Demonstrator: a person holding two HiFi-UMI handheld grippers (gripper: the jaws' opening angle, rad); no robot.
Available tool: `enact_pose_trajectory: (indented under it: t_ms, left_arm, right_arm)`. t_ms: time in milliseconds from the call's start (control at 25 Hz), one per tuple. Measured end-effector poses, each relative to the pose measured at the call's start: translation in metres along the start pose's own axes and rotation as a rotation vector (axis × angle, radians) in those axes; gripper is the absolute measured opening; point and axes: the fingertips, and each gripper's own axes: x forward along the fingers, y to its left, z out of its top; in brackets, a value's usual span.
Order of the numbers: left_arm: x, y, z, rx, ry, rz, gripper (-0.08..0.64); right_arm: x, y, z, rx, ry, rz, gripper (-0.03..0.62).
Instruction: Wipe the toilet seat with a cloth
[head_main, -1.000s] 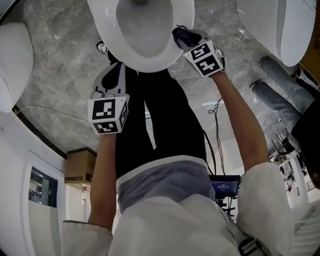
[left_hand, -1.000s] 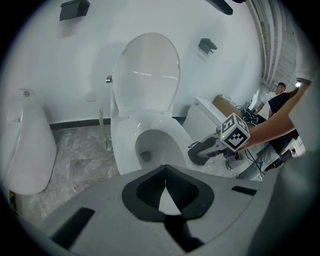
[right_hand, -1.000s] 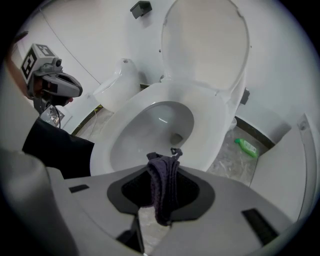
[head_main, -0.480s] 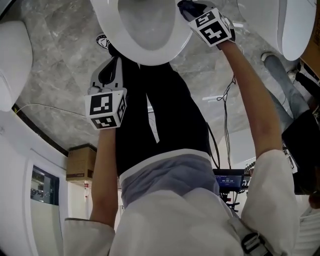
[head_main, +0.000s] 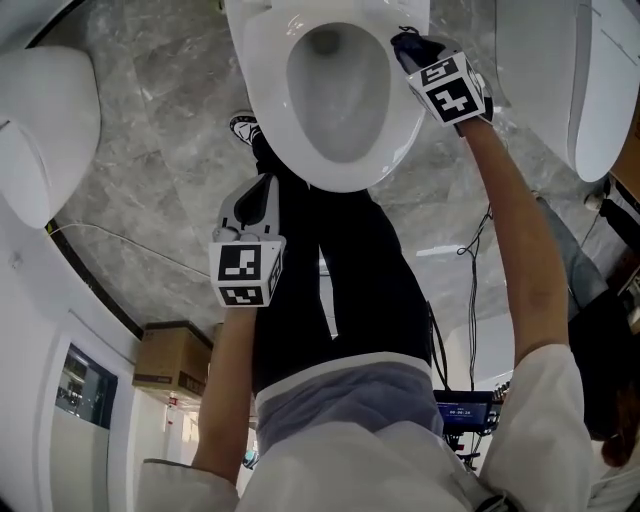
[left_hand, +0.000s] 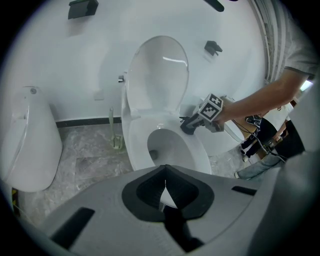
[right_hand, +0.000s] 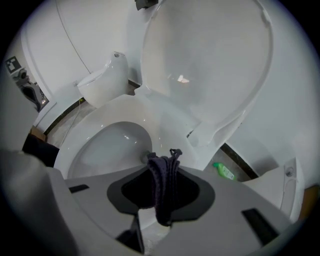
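The cloth (right_hand: 161, 175) is dark, soft and limp, bunched in folds. It looks light and should drape and drag rather than push stiffly, so a pinch across the bunch, with a wad left beyond the tips, suits wiping. The right gripper (right_hand: 162, 198) is clamped on it that way, at the seat's (head_main: 264, 110) right rim, upper right of the head view. The left gripper (left_hand: 165, 192) hangs below the toilet in that view, jaws together on nothing. The seat looks hard, glossy and probably slick. The bowl (head_main: 340, 110) shows only its drain; I cannot tell whether it holds water. The lid (left_hand: 160, 70) stands up.
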Motion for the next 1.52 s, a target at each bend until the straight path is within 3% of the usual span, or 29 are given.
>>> enact_pose_trajectory:
  t_ms: [600,840,1080,1280,1520]
  left_arm:
    - [-0.002,0.021,0.003,-0.06,0.007,-0.005,0.009]
    - [-0.009,0.026,0.015,-0.153,0.002,-0.088,0.009]
    - [-0.021,0.021,0.045,-0.213,-0.024,-0.133,0.009]
    - [-0.038,0.012,0.079,-0.186,-0.084,-0.115,0.009]
    - [-0.072,-0.01,0.121,-0.225,-0.159,-0.127,0.009]
  right_arm:
    - [0.035,0.015,0.079,0.02,-0.084,-0.055,0.103]
    - [0.035,0.036,0.106,0.093,-0.153,-0.027,0.103]
    - [0.005,0.032,0.113,0.251,-0.252,-0.042,0.103]
    - [-0.034,0.033,0.112,0.296,-0.308,-0.04,0.103]
    - [-0.093,0.032,0.105,0.366,-0.373,-0.026,0.103]
